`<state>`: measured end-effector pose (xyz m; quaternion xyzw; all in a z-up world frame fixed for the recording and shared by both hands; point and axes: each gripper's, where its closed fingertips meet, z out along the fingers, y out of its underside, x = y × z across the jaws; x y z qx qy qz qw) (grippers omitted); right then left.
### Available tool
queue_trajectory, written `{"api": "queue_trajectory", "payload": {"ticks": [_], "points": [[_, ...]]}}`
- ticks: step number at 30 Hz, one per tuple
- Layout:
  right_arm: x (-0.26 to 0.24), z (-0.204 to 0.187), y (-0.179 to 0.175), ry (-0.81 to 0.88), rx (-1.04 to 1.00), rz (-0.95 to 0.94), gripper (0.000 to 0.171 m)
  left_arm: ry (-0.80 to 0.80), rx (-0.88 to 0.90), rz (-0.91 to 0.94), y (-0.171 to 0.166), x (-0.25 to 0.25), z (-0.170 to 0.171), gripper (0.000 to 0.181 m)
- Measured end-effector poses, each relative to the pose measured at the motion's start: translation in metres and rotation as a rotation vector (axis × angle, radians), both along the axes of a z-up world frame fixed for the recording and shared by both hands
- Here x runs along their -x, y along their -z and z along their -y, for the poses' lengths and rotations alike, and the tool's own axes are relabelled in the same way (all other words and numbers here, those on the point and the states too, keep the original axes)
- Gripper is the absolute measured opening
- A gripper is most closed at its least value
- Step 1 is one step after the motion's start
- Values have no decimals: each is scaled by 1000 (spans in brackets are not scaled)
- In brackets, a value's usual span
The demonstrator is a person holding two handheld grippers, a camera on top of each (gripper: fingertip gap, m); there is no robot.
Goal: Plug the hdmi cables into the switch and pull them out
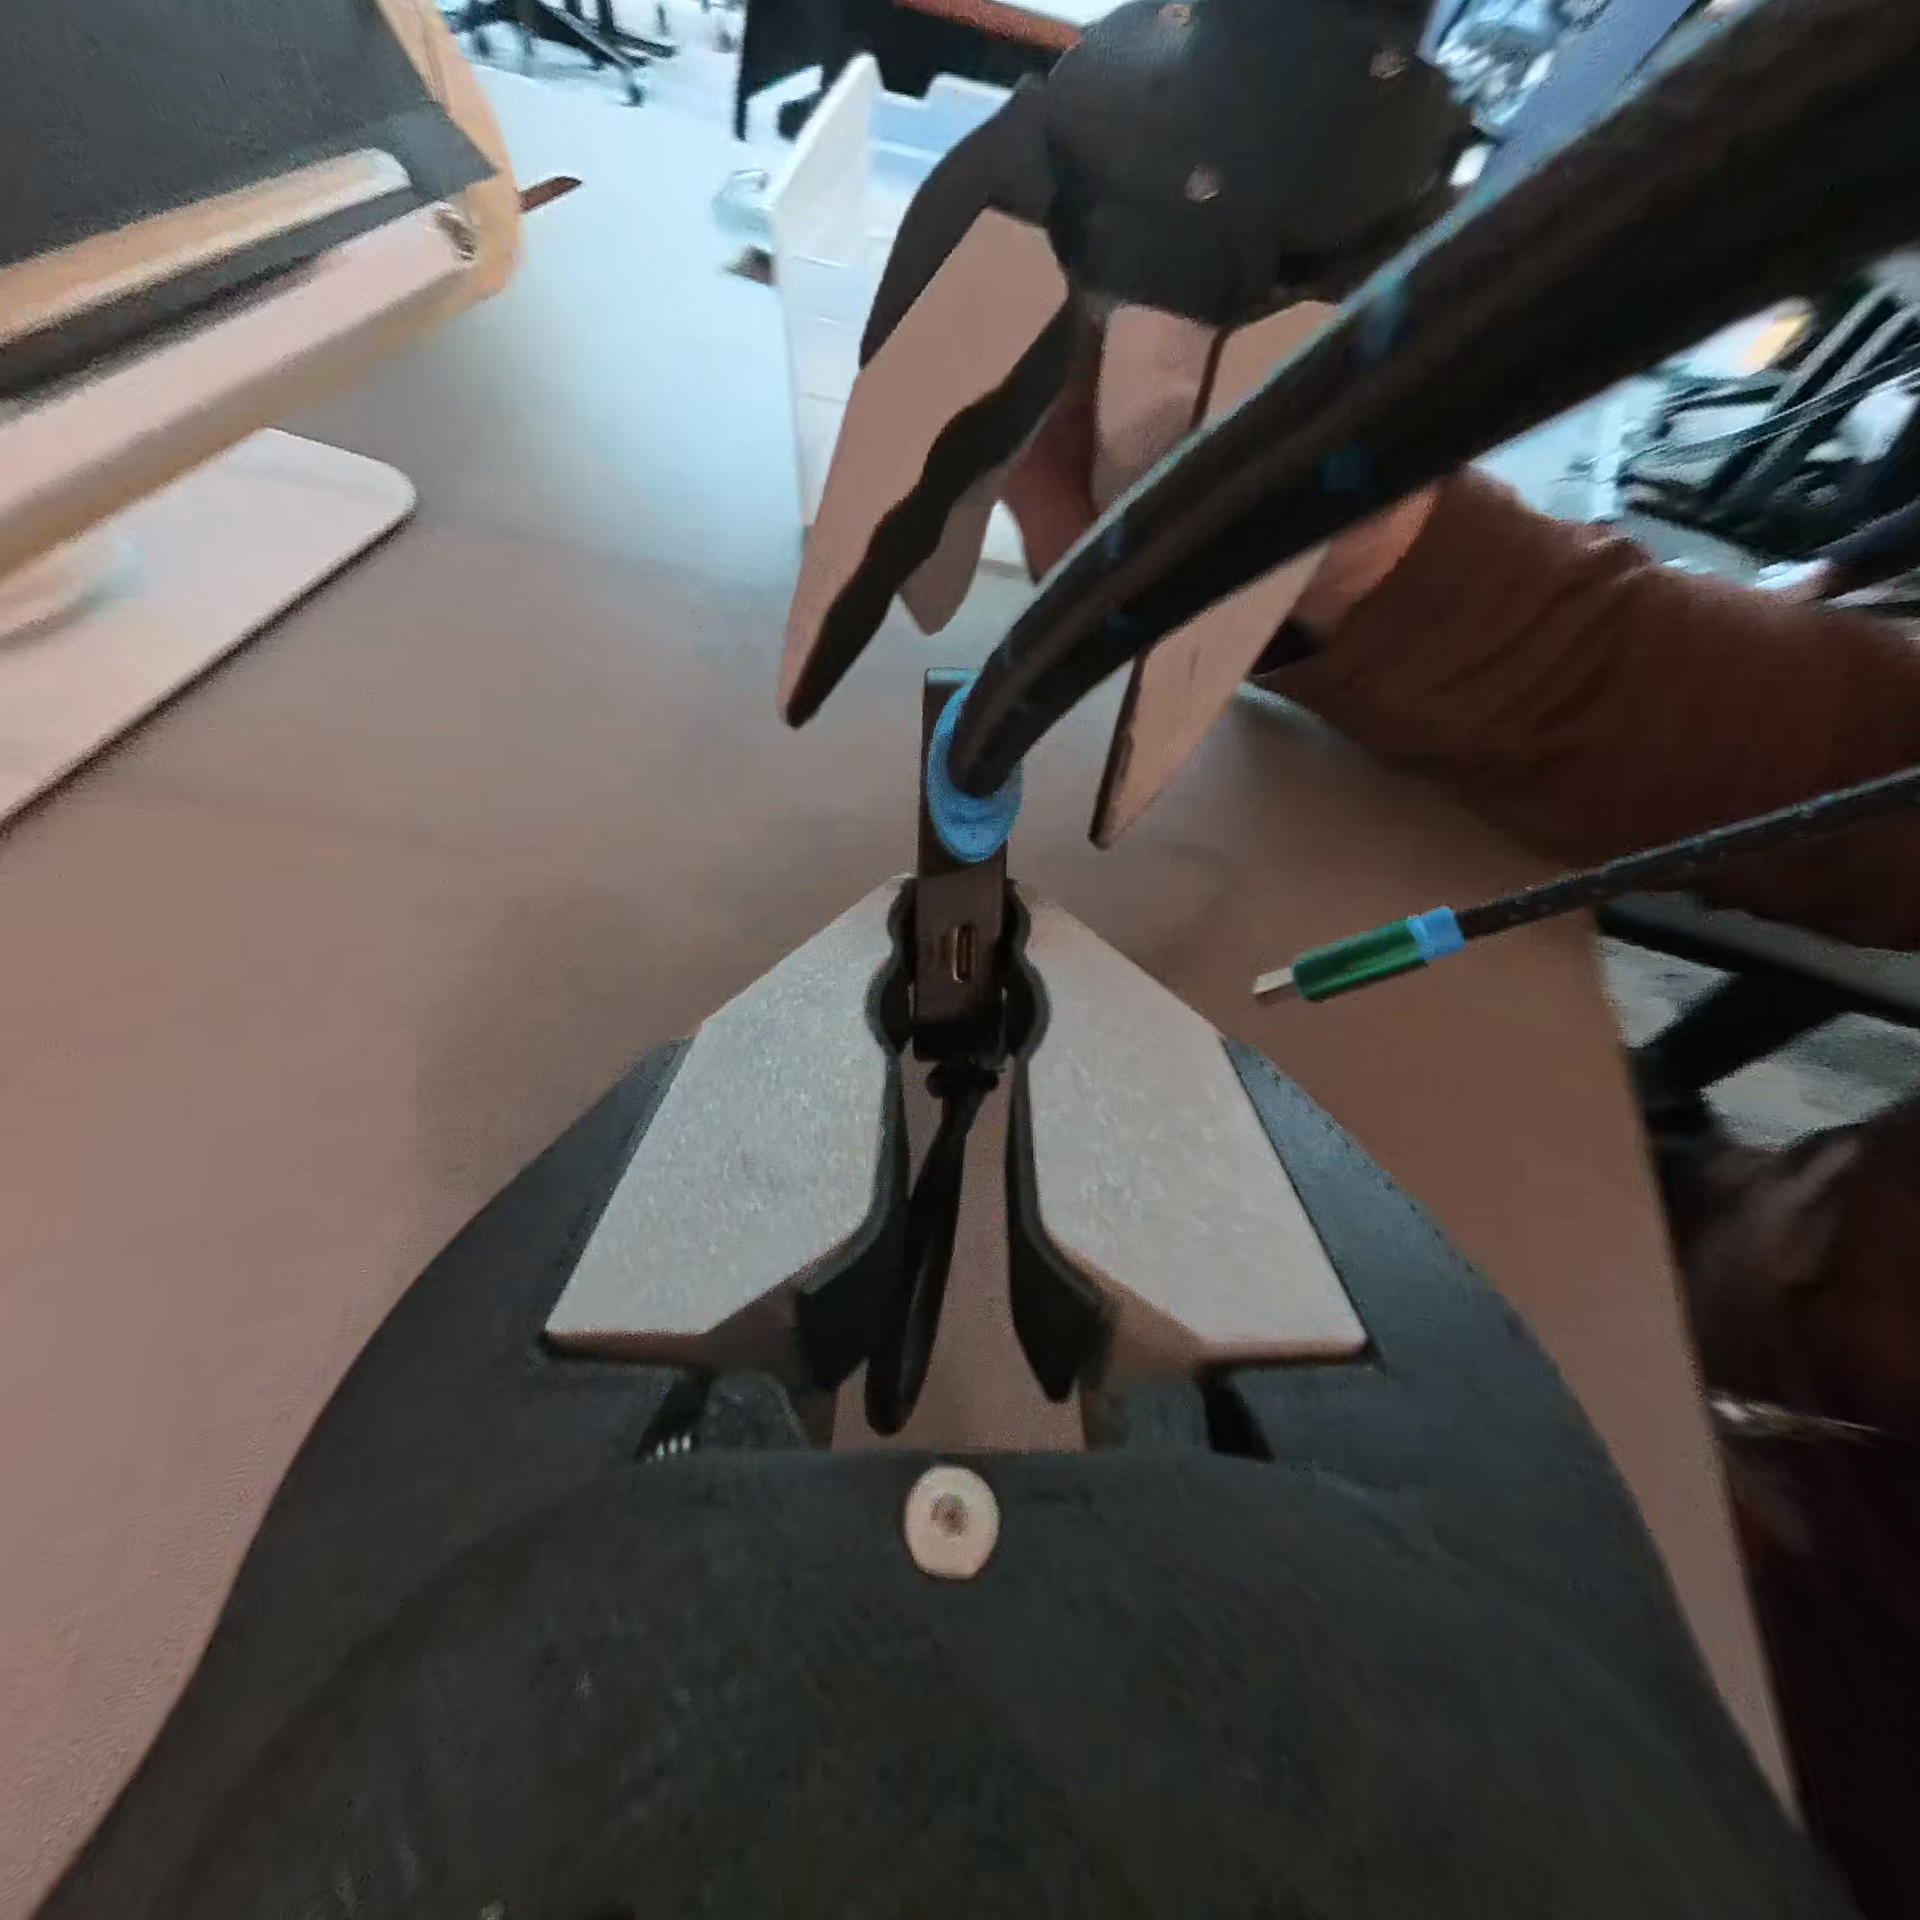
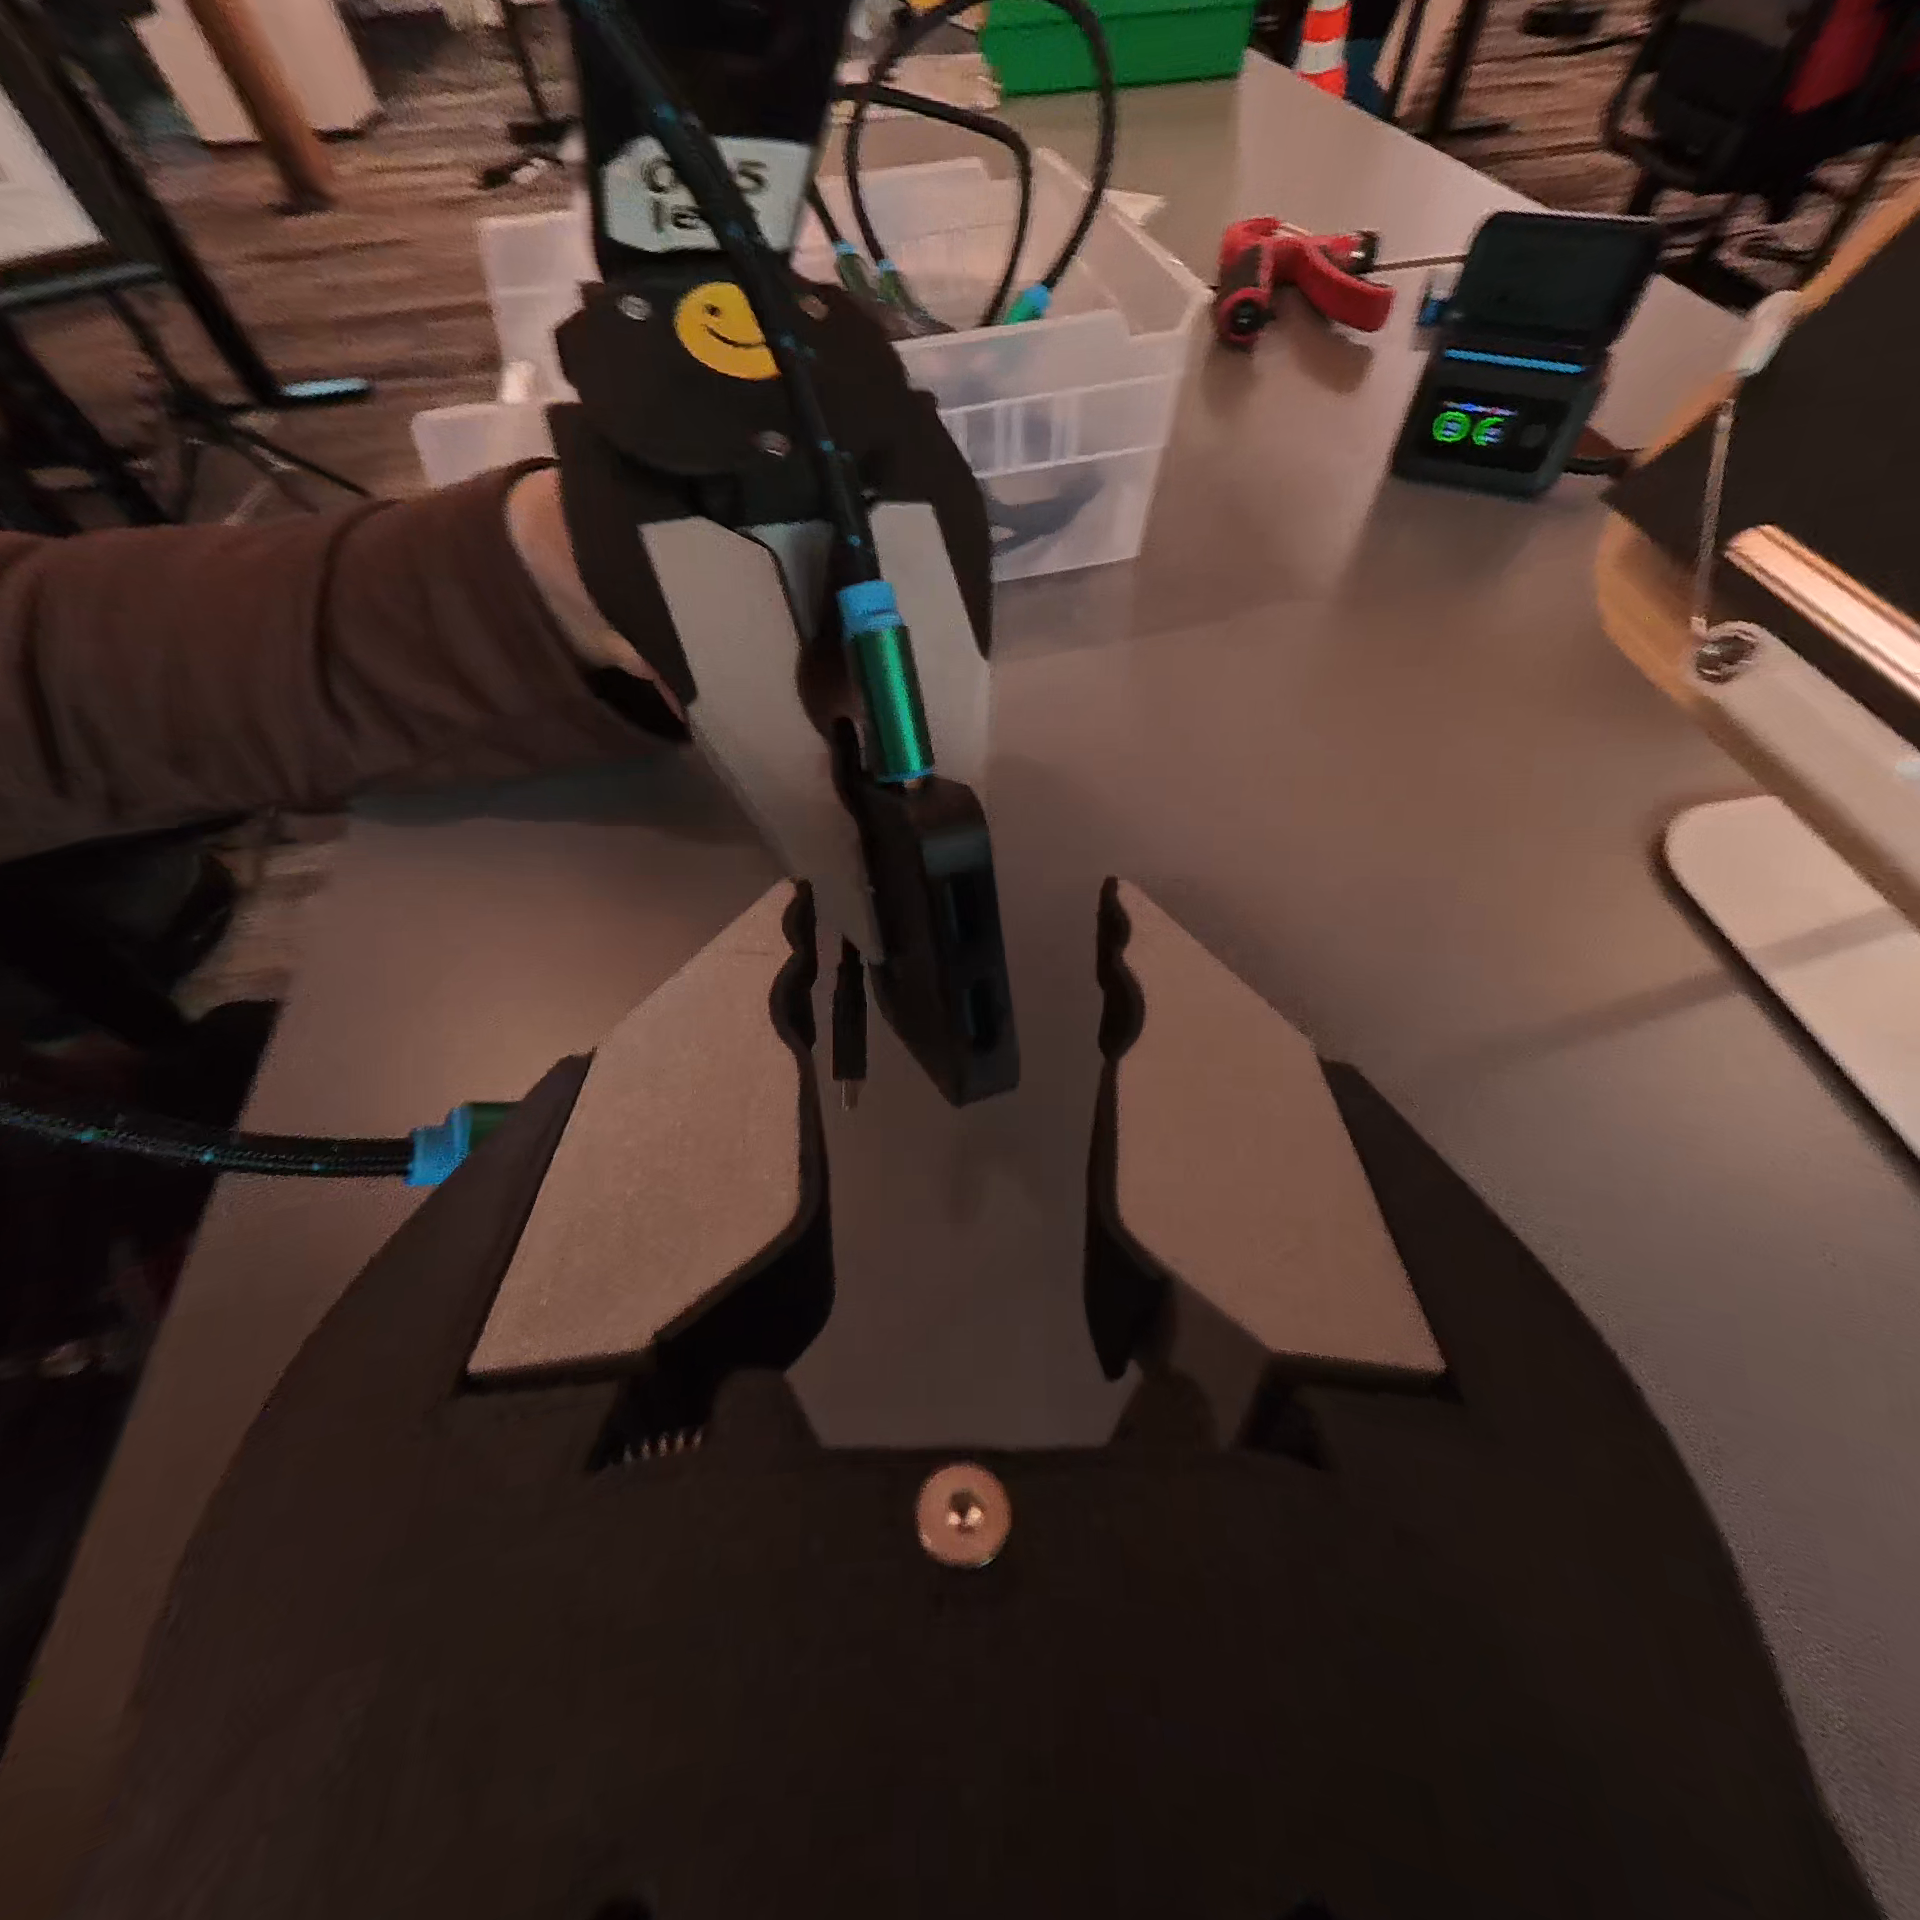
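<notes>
My left gripper (image 1: 961,914) is shut on a small black switch (image 1: 948,868) and holds it on edge above the table. A braided HDMI cable with a blue collar (image 1: 971,800) and a green plug (image 2: 888,707) is plugged into the switch's (image 2: 935,914) far end. My right gripper (image 2: 956,977) is open and empty, its fingertips on either side of the switch without touching it. A second cable's green plug (image 1: 1351,961) hangs free to the side; in the right wrist view it (image 2: 457,1138) shows behind my left-hand finger. A thin black lead (image 2: 847,1029) hangs from the switch.
A clear plastic bin (image 2: 1132,343) with more cables stands behind the left gripper. A red tool (image 2: 1299,275) and a small black device with a lit screen (image 2: 1507,416) sit further back. A monitor's flat base (image 2: 1818,935) lies at the right. A brown sleeve (image 2: 260,665) reaches in.
</notes>
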<state>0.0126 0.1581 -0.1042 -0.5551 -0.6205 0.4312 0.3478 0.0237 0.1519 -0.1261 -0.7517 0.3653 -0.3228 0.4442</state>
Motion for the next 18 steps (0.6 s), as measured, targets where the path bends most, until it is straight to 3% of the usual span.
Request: {"api": "queue_trajectory", "payload": {"ticks": [2,6,11,18], "points": [[2,8,-5,-40,34,-29,48,22,32,8,2,-3,4,12],[1,13,-3,-72,58,-11,14,53,54,-36,10,-6,10,12],[-4,17,-2,-102,78,10,13,82,64,-27,10,-9,14,12],[-13,16,-28,-139,219,-122,12,60,-98,123,-30,-11,11,12]]}}
